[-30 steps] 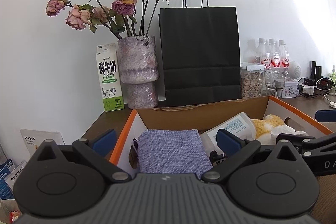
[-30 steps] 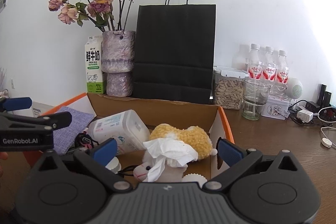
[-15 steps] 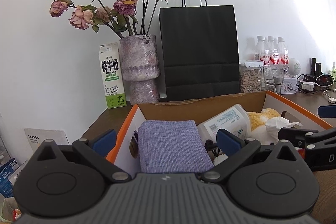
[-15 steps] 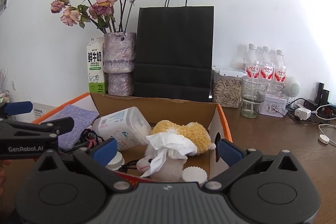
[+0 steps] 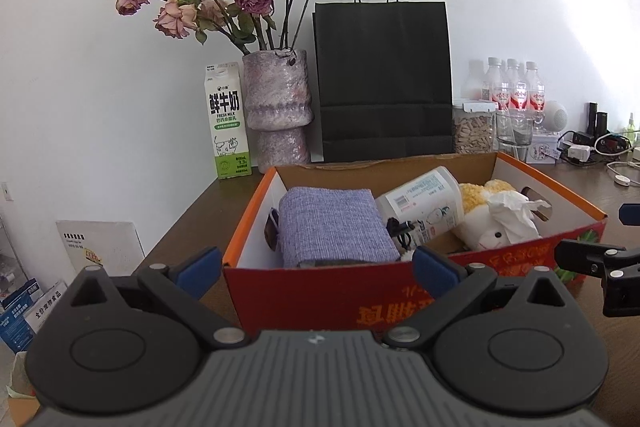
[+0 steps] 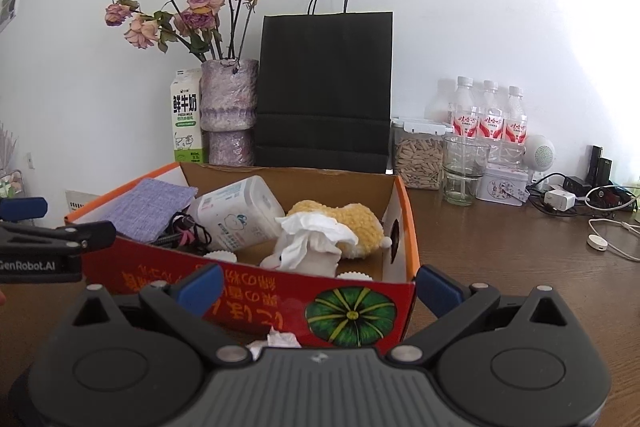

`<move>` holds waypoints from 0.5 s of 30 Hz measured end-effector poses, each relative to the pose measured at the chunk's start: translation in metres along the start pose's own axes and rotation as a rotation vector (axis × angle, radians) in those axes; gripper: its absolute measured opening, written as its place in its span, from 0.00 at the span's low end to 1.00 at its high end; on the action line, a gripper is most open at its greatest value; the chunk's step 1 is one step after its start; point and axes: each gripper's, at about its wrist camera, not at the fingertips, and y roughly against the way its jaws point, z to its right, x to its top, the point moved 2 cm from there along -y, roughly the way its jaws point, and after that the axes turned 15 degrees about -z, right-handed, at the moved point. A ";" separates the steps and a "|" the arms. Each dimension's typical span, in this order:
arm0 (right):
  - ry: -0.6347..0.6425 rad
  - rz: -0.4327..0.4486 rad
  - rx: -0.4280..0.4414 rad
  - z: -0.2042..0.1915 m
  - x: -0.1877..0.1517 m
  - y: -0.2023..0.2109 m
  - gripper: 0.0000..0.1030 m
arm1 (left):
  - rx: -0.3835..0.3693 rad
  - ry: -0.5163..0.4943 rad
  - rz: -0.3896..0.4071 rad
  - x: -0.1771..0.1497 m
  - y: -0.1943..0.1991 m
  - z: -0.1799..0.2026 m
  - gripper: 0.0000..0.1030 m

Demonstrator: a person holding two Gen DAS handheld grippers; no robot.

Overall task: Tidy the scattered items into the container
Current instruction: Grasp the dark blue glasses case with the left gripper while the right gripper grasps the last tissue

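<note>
A red and orange cardboard box [image 5: 320, 291] [image 6: 360, 311] stands on the brown table. Inside it lie a folded purple cloth [image 5: 332, 223] [image 6: 148, 209], a white plastic bottle on its side [image 5: 424, 203] [image 6: 236, 211], a yellow and white plush toy [image 5: 488, 227] [image 6: 344, 223] with a crumpled tissue [image 6: 316, 239] on it, and black cords [image 6: 184, 231]. A small crumpled tissue [image 6: 276, 341] lies on the table in front of the box. My left gripper [image 5: 316, 267] and right gripper [image 6: 318, 283] are both open and empty, in front of the box's near wall.
Behind the box stand a milk carton [image 5: 226, 123], a vase of dried roses [image 5: 276, 107] and a black paper bag [image 5: 384, 83]. To the right are a seed jar [image 6: 418, 155], glass cups [image 6: 464, 167], water bottles [image 6: 486, 115], a tin [image 6: 506, 183] and chargers with cables [image 6: 592, 211].
Both grippers have drawn back and up from over the box. The box's red front wall now shows in both views, and the small tissue on the table has come into sight.
</note>
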 end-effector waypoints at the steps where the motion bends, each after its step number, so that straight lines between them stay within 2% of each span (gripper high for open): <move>1: 0.002 -0.004 0.002 0.000 -0.002 0.002 1.00 | -0.003 -0.002 -0.011 -0.001 0.002 0.001 1.00; 15: 0.013 -0.149 0.018 0.000 -0.028 0.006 1.00 | -0.092 -0.014 -0.177 -0.028 0.009 0.013 1.00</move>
